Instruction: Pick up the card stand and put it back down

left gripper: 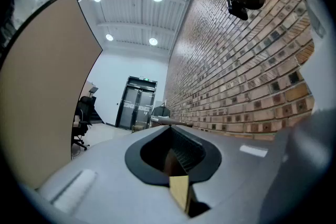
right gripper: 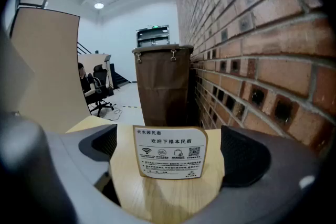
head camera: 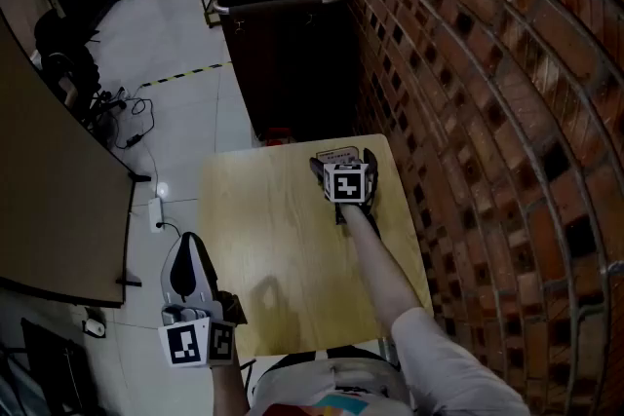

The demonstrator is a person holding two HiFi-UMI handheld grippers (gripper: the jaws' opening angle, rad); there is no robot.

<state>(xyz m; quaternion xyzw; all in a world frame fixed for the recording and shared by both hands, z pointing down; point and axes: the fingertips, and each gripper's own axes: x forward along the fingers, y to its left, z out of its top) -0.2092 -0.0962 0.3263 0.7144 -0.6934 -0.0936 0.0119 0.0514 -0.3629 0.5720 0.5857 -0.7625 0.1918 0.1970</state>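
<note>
A small pale wooden table [head camera: 283, 248] is standing on a light floor [head camera: 185, 34], with a brick wall [head camera: 487, 63] running close along its right side. Nearest the person, the left gripper [head camera: 185, 242] is hanging off the table's left edge, clear of the top, its fingers [left gripper: 186, 152] lying closed together at the tips. Further out, the right gripper [head camera: 343, 159] is reaching to the table's far edge and tilting downward. Its fingers [right gripper: 244, 157] are standing wide apart on either side of the card stand [right gripper: 169, 152] without touching it. The card stand is sitting upright on the table, between them, its printed face turned toward the gripper. Beyond the table's far edge a tall dark brown bin [head camera: 288, 34] is standing against the wall. To the left, a beige partition [head camera: 49, 190] is rising beside cables [head camera: 132, 117] lying on the floor.
</note>
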